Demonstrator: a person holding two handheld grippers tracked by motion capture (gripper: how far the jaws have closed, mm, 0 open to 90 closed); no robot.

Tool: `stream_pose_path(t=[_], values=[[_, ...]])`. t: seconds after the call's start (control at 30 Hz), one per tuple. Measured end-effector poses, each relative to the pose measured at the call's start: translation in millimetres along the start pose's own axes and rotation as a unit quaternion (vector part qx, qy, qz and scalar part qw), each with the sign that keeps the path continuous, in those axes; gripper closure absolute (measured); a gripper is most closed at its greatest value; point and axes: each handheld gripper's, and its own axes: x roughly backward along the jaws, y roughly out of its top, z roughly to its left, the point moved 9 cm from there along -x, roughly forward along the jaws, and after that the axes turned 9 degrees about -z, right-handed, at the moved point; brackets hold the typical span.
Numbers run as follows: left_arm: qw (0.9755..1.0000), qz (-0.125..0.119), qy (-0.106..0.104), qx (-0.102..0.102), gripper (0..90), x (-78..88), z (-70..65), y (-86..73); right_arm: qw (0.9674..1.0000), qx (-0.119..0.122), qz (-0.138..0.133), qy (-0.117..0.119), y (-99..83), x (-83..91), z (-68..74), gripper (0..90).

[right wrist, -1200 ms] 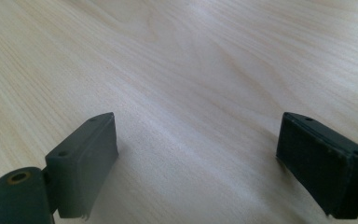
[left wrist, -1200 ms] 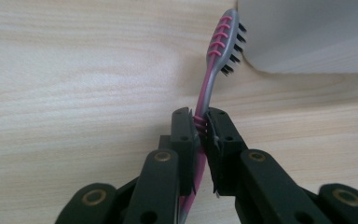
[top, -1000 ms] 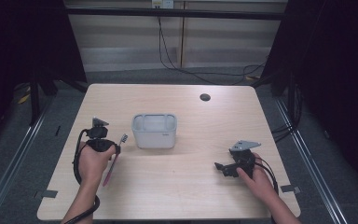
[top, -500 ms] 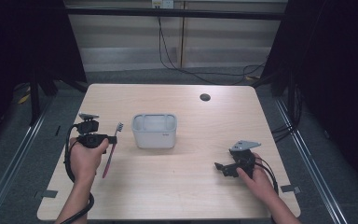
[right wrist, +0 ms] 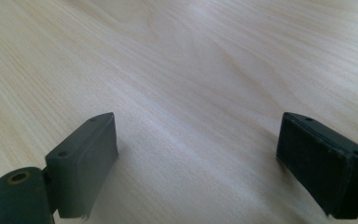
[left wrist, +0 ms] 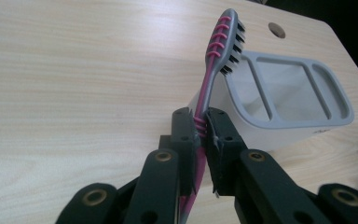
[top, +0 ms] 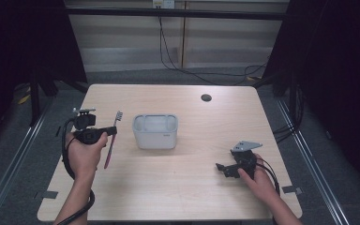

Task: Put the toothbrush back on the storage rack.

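My left gripper (top: 110,131) was clamped on a toothbrush (top: 111,138), its jaws pressed tight against the pink handle a little below the neck. In the left gripper view the toothbrush (left wrist: 216,60) rose from between my pads (left wrist: 185,135) and leaned slightly to one side, its grey head with dark bristles at the top and the rest of the handle running down behind the jaws. From above, the brush hung off the table (top: 178,197), head pointing away from me and tail toward me, just beside my left hand (top: 85,152). The holder (top: 154,131), a grey box with open compartments, stood on the table just past my left gripper toward my right side, close to the brush but not touching it; in the left gripper view its rim (left wrist: 303,122) sat right behind the brush head, with three compartments showing. My right gripper (top: 224,167) sat low over the table, well apart from the holder and on the far side of it from my left gripper. Its jaws stood wide apart with nothing but bare wood (right wrist: 191,93) between them, and my right hand (top: 258,180) lay behind it.
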Motion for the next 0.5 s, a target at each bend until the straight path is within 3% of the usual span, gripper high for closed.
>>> stream_pose_path(t=[0.27, 0.5], values=[[0.9992, -0.039, -0.007, -0.008, 82.4, 5.2, -8.3, 13.7, 1.0, 0.0, 0.0, 0.0, 0.0, 0.0, 0.0, 11.7], [0.9958, -0.089, -0.013, -0.011, 82.4, 11.5, -15.8, 30.4, 1.0, 0.0, 0.0, 0.0, -0.1, 0.0, 0.0, 11.7]])
